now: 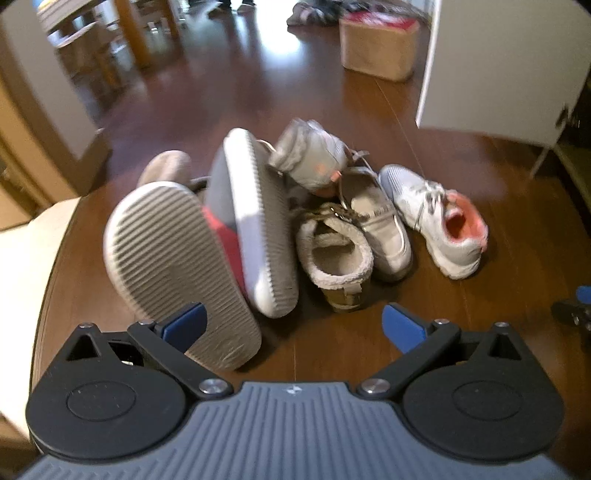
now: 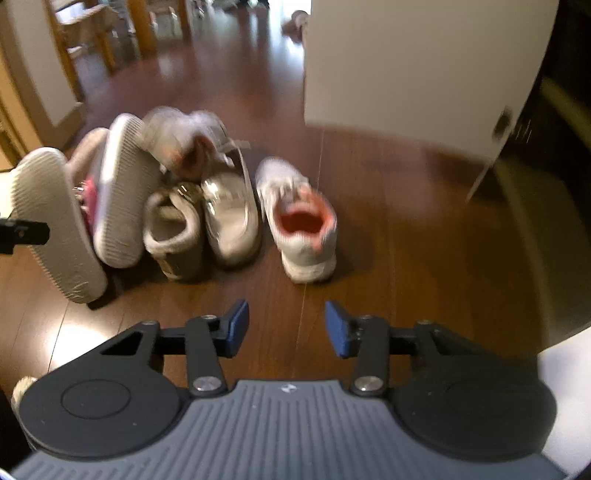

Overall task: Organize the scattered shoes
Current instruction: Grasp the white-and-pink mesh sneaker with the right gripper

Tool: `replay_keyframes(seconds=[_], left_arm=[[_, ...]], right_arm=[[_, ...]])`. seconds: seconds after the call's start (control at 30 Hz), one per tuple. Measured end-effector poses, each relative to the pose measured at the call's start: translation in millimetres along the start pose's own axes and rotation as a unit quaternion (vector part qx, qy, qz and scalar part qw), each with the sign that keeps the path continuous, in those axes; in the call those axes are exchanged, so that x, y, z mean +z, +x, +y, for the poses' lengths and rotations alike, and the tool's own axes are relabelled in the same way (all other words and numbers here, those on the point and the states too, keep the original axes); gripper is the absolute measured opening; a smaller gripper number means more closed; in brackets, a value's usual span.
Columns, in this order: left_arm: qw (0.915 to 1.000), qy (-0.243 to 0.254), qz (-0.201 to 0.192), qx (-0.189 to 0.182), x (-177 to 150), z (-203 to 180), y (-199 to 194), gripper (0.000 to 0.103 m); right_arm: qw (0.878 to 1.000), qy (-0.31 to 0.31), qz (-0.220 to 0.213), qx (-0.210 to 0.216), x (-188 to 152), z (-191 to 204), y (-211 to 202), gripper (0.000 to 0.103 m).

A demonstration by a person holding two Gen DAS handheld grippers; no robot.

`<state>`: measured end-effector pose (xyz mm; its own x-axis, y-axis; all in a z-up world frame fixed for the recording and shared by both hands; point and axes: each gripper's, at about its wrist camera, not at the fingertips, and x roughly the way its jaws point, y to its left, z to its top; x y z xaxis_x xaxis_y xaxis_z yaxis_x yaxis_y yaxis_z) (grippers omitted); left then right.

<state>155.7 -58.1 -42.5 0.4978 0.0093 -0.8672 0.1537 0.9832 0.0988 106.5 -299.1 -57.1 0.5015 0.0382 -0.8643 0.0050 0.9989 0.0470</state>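
A heap of shoes lies on the dark wooden floor. Two slippers stand tipped with ribbed grey soles (image 1: 173,258) (image 2: 55,221) facing me and red showing between them. Beside them are a fleece-lined boot (image 1: 336,254) (image 2: 173,229), a beige loafer (image 1: 380,221) (image 2: 229,218) and a white sneaker with coral lining (image 1: 439,218) (image 2: 299,225). A grey sneaker (image 1: 310,155) rests tipped on top. My left gripper (image 1: 293,326) is open wide just before the nearest sole. My right gripper (image 2: 288,328) hovers in front of the white sneaker, jaws partly apart with nothing between them.
A white cabinet door (image 1: 495,62) (image 2: 413,62) stands open at the right, above the floor behind the shoes. A cardboard box (image 1: 376,44) sits further back. Wooden chair and table legs (image 1: 133,33) stand at the back left. Bare floor lies right of the white sneaker.
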Motion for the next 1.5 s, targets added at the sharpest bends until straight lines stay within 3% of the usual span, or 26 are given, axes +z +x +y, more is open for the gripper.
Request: replay_keyframes(seconds=[0.23, 0.4, 0.6, 0.63, 0.67, 0.83, 0.93, 1.1, 1.17, 1.2, 1.3, 1.37, 1.47, 1.5], left_arm=[[0.9998, 0.011, 0.015, 0.006, 11, -10, 42, 0.102], [0.9995, 0.002, 0.029, 0.009, 19, -12, 65, 0.102], [0.9988, 0.012, 0.042, 0.021, 16, -18, 83, 0.102], [0.9986, 0.014, 0.045, 0.023, 15, -19, 85, 0.102], [0.9984, 0.016, 0.049, 0.025, 13, -19, 87, 0.102], [0.9977, 0.025, 0.056, 0.028, 8, -23, 89, 0.102], [0.9978, 0.035, 0.052, 0.022, 6, -28, 83, 0.102], [0.9965, 0.066, 0.049, 0.014, -3, -42, 75, 0.102], [0.9952, 0.082, 0.052, 0.009, -11, -50, 72, 0.102], [0.9947, 0.088, 0.053, 0.008, -14, -53, 71, 0.102], [0.9935, 0.100, 0.054, 0.003, -19, -61, 70, 0.102], [0.9929, 0.105, 0.056, 0.000, -20, -66, 70, 0.102], [0.9925, 0.110, 0.055, -0.002, -22, -70, 69, 0.102], [0.9923, 0.111, 0.054, -0.003, -23, -71, 68, 0.102]], right_arm=[[0.998, -0.058, 0.000, -0.019, 32, -14, 65, 0.035], [0.998, -0.038, -0.001, -0.041, 71, -33, 124, 0.035], [0.998, -0.006, 0.043, -0.050, 86, -43, 193, 0.034], [0.997, -0.001, 0.052, -0.049, 85, -44, 202, 0.032], [0.997, 0.000, 0.058, -0.049, 83, -45, 209, 0.021], [0.998, 0.008, 0.038, -0.044, 65, -54, 199, 0.018], [0.997, -0.003, 0.049, -0.062, 33, -65, 177, 0.018], [0.991, -0.079, 0.073, -0.080, -24, -91, 135, 0.015], [0.984, -0.104, 0.075, -0.124, -44, -108, 117, 0.033], [0.982, -0.080, 0.067, -0.157, -52, -122, 99, 0.036], [0.989, 0.022, 0.032, -0.144, -58, -139, 60, 0.037], [0.988, 0.139, -0.012, -0.071, -68, -134, 26, 0.045], [0.983, 0.178, -0.014, -0.038, -72, -119, 26, 0.064], [0.981, 0.191, -0.008, -0.033, -74, -110, 31, 0.064]])
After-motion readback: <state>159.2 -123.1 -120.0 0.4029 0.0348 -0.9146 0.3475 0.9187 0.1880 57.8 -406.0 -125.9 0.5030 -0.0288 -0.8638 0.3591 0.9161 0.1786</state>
